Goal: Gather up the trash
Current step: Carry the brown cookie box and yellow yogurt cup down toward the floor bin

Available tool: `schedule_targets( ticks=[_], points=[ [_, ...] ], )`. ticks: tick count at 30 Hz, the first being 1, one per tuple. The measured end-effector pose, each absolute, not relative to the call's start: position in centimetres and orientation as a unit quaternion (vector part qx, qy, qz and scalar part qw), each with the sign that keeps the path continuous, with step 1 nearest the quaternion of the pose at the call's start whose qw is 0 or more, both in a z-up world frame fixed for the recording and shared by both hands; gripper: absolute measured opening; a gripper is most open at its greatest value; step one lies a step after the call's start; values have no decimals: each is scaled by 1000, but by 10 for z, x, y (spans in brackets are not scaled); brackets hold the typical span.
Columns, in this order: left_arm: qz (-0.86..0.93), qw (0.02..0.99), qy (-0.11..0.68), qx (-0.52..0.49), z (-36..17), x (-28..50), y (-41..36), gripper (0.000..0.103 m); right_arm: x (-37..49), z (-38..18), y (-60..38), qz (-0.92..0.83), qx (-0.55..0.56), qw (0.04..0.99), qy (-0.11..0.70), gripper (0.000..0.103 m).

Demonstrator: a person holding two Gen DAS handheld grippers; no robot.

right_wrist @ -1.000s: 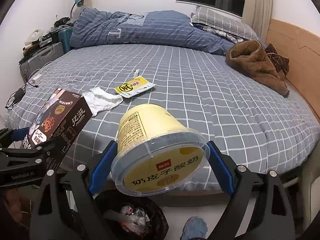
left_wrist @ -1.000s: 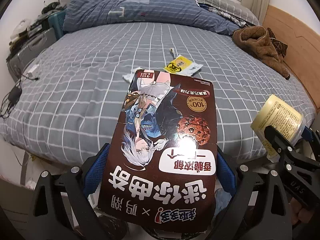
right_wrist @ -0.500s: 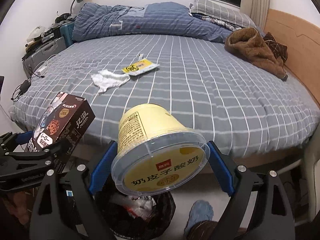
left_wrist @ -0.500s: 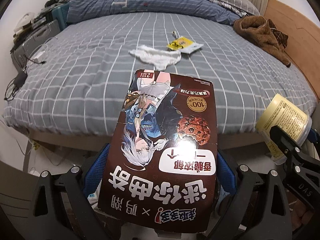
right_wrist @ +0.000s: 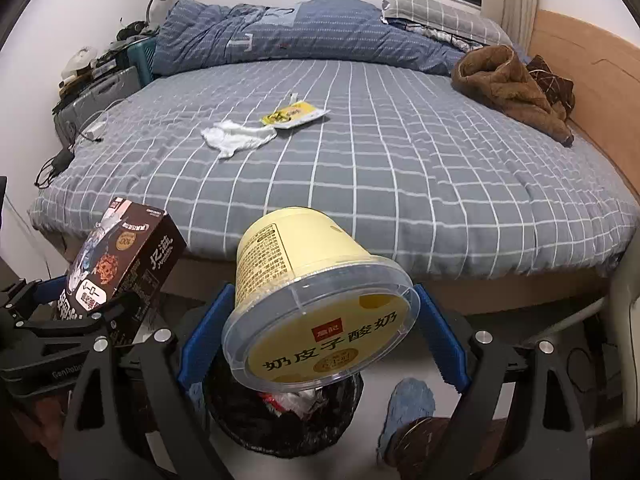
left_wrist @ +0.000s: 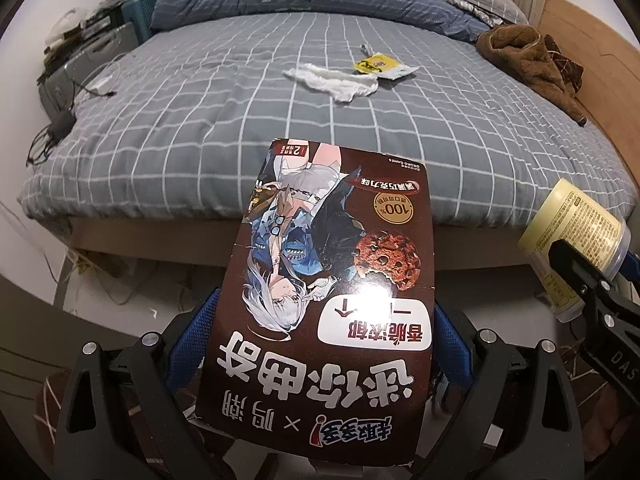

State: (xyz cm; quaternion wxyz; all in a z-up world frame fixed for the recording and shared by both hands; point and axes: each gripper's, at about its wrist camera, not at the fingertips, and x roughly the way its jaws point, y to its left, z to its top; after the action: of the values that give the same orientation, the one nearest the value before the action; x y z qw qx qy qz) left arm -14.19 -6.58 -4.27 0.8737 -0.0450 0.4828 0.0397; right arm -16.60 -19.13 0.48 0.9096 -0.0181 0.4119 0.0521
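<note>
My left gripper (left_wrist: 324, 344) is shut on a brown cookie box (left_wrist: 332, 280) with a cartoon girl printed on it; the box also shows in the right wrist view (right_wrist: 124, 264). My right gripper (right_wrist: 320, 328) is shut on a yellow yogurt cup (right_wrist: 312, 296) with a clear lid, tilted toward me; it also shows in the left wrist view (left_wrist: 576, 240). Both are held off the bed's near edge. A black-lined trash bin (right_wrist: 280, 416) with trash in it stands on the floor right below the yogurt cup. A white tissue (right_wrist: 240, 138) and a yellow wrapper (right_wrist: 294, 114) lie on the bed.
The bed (right_wrist: 400, 168) has a grey checked cover, a blue duvet (right_wrist: 304, 28) at the far end and a brown garment (right_wrist: 508, 84) at the right by a wooden headboard. A suitcase (right_wrist: 96, 96) and cables sit at the left. A blue slipper (right_wrist: 408, 404) lies on the floor.
Both grippers have pulled back from the bed with their loads and risen. The bed edge and floor now show below, and the trash bin has come into fuller view under the yogurt cup.
</note>
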Motion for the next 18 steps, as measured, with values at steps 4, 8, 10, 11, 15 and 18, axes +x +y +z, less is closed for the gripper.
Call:
schedule_targets(
  ticks=[4,8,10,11,15,18],
  points=[
    [47,870,489,-50,-47,-153,-61,92,-178,1,-189,51,-16,906,420,85],
    [52,866,495,-51,-52,-165,-57,92,-189,-9,-184,44,-28,902,428,85],
    [55,866,495,-50,-57,-168,-54,92,-192,-18,-181,41,-37,899,434,85],
    [57,865,496,-50,-60,-169,-53,92,-192,-24,-179,40,-39,896,440,85],
    [61,858,507,-58,-82,-167,-47,92,-189,-49,-173,36,-51,887,458,85],
    [53,852,517,-59,-101,-162,-46,92,-185,-68,-171,38,-45,878,474,85]
  ],
)
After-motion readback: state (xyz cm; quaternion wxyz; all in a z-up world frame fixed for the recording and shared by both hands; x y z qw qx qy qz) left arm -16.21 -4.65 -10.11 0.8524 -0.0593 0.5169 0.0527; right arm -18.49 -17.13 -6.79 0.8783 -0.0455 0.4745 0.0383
